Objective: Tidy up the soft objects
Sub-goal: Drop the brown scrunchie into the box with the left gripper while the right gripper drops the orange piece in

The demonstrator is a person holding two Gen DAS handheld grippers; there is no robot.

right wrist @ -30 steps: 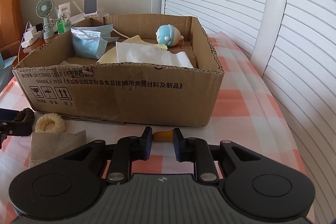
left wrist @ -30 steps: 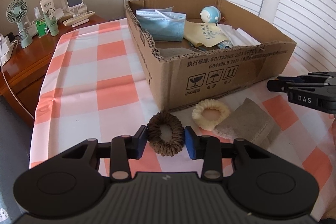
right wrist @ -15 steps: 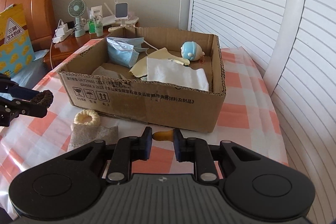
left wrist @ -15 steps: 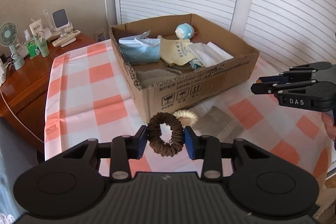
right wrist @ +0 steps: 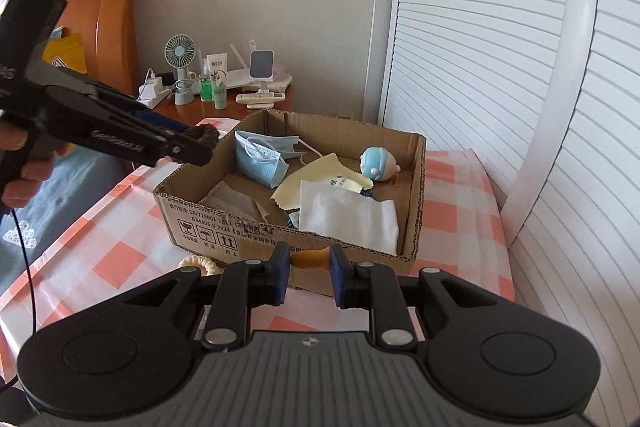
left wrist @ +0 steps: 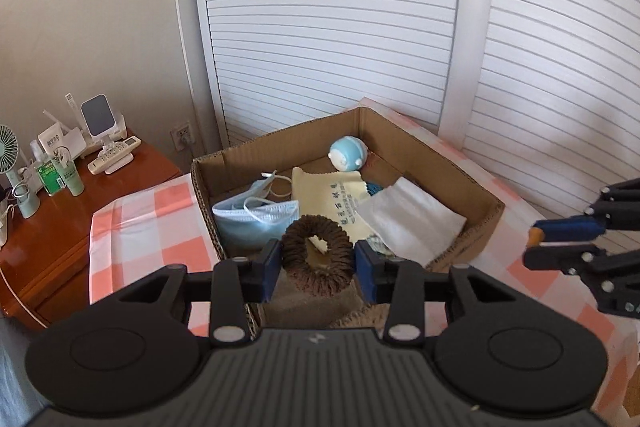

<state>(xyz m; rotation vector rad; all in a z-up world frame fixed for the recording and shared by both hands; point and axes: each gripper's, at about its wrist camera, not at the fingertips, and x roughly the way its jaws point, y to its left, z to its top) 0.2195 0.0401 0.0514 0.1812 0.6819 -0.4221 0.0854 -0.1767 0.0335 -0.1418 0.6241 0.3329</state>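
My left gripper (left wrist: pixel 316 263) is shut on a brown scrunchie (left wrist: pixel 317 259) and holds it in the air above the near left end of the cardboard box (left wrist: pixel 486 203). It shows in the right wrist view (right wrist: pixel 204 139) too. My right gripper (right wrist: pixel 309 269) is shut on a small orange soft piece (right wrist: pixel 310 259) above the table, near the box (right wrist: pixel 200 219). Inside the box lie a blue face mask (right wrist: pixel 260 159), a yellow cloth (right wrist: pixel 320 179), a white cloth (right wrist: pixel 348 219) and a blue plush toy (right wrist: pixel 378 165).
A cream scrunchie (right wrist: pixel 198 263) lies on the checked tablecloth (right wrist: pixel 100 239) in front of the box. A wooden nightstand (left wrist: pixel 60 227) with a fan, bottles and a remote stands at the left. White louvred doors (right wrist: pixel 520 67) run behind and right.
My left gripper lifted the brown scrunchie off the table and carried it over the box. My right gripper rose and pulled back with the orange piece.
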